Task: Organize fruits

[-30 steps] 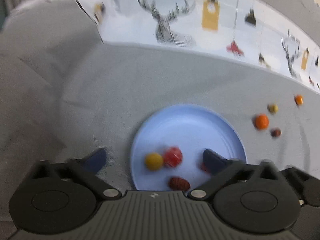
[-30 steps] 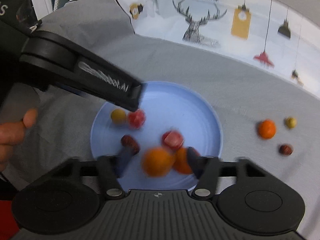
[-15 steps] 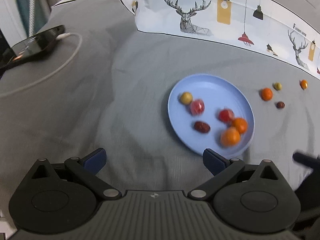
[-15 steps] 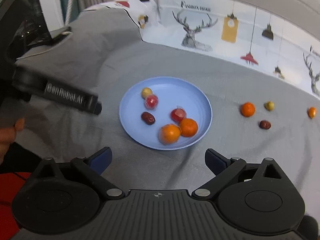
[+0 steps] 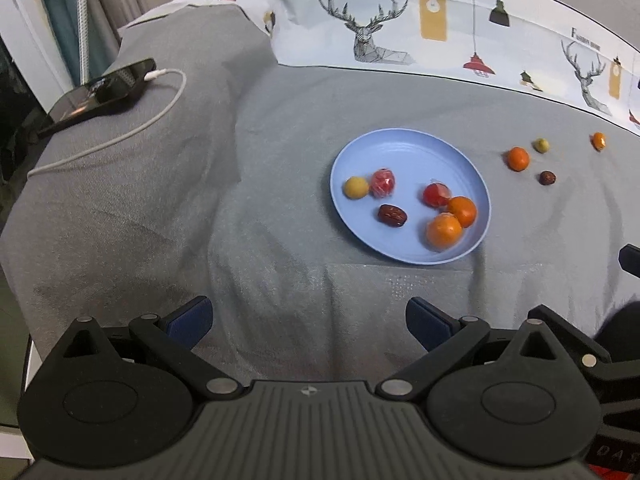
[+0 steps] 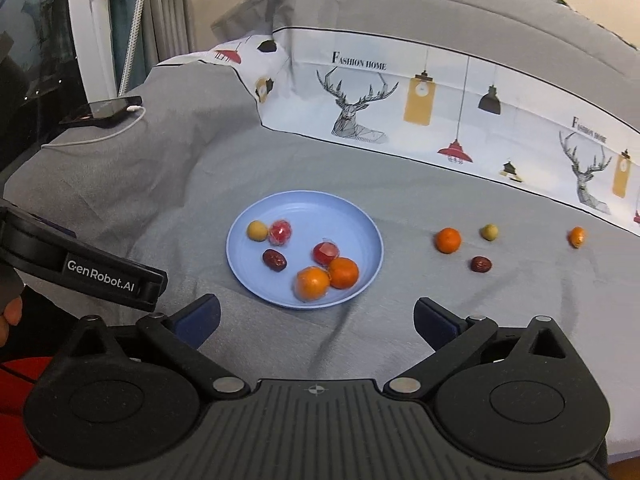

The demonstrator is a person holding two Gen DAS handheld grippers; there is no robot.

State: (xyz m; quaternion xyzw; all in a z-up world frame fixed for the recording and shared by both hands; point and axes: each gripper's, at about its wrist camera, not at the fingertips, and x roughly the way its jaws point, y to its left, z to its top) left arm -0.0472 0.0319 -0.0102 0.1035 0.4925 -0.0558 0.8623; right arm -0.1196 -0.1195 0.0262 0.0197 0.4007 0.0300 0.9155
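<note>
A blue plate [image 5: 400, 148] [image 6: 312, 208] lies on the grey bedspread and holds several fruits: two oranges [image 6: 313, 283], two red wrapped fruits [image 6: 280, 232], a yellow fruit [image 6: 257, 230] and a dark date [image 6: 274, 260]. To its right on the cloth lie an orange [image 6: 448, 240] [image 5: 518, 159], a green-yellow fruit [image 6: 489, 232], a date [image 6: 481, 264] and a small orange [image 6: 577, 237]. My left gripper [image 5: 308, 322] is open and empty, well short of the plate. My right gripper [image 6: 316, 322] is open and empty, just in front of the plate.
A phone [image 5: 104, 92] on a white charging cable [image 5: 132, 132] lies at the far left of the bed. A printed deer-pattern pillow [image 6: 440, 112] runs along the back. The left gripper's body [image 6: 80, 268] shows at the left of the right wrist view.
Both grippers have pulled back and up from the plate. An orange that was between the right gripper's fingers now lies on the plate. Both grippers are open wide.
</note>
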